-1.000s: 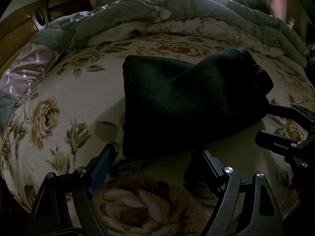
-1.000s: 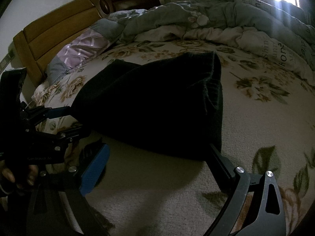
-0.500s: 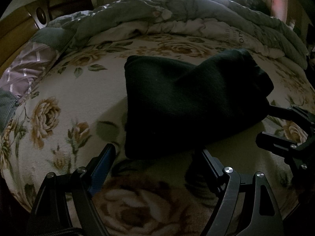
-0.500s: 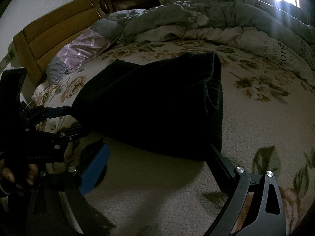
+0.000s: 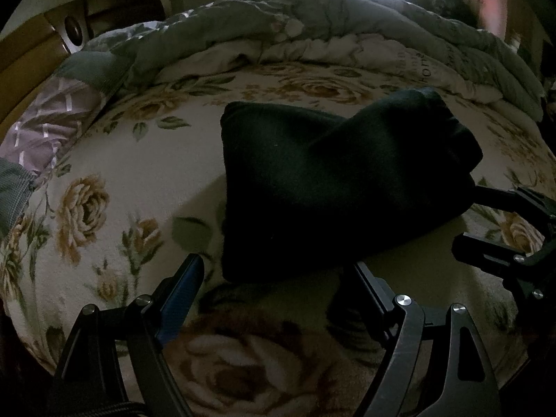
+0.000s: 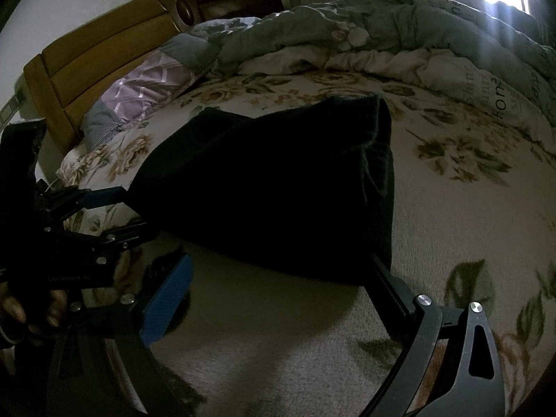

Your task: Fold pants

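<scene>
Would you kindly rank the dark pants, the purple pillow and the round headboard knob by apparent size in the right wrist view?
1. Dark pants, largest, though nearest the camera.
2. Purple pillow.
3. Round headboard knob, smallest and farthest.

The dark pants [image 6: 264,187] read as one black mass in both views; folds, seams and layer edges cannot be made out. Their near edge hides the tip of the right gripper's [image 6: 278,267] right finger, and their left corner covers the fingertips of the left gripper [image 6: 135,208], so contact there cannot be judged. The hand [image 6: 31,309] on that gripper is cut by the frame edge. The quilt [image 5: 347,27] is cropped at right, its printed lettering too small to read
</scene>
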The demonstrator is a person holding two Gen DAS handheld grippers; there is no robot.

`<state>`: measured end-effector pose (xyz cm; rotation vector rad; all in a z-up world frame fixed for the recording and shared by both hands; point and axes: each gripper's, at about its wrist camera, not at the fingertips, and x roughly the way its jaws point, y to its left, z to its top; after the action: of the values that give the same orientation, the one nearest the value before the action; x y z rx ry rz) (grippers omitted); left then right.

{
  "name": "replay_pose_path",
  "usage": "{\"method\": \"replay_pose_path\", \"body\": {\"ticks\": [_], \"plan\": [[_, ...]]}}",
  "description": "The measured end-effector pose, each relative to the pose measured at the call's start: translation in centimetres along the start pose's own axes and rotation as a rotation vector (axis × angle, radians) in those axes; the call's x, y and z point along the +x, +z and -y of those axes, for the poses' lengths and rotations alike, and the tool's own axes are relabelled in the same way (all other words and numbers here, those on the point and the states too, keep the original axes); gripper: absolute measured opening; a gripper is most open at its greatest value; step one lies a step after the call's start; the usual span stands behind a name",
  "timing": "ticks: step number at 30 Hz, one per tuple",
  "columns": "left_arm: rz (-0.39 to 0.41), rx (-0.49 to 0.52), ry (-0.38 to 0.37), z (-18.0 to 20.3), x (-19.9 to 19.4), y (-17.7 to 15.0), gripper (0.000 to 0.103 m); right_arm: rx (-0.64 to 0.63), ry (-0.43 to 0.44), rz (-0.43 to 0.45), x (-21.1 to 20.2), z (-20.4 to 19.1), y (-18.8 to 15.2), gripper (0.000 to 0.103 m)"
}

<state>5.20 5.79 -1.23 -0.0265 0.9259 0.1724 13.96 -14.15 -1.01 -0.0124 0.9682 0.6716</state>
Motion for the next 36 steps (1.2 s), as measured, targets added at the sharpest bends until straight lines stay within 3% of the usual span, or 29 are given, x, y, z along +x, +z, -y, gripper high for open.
{"method": "replay_pose_path", "body": {"ticks": [36], "plan": [[0.001,0.003,0.01,0.0,-0.4,0.13,0.083,0.0,0.002,0.002,-0.08,-0.14,0.1,0.097]]}}
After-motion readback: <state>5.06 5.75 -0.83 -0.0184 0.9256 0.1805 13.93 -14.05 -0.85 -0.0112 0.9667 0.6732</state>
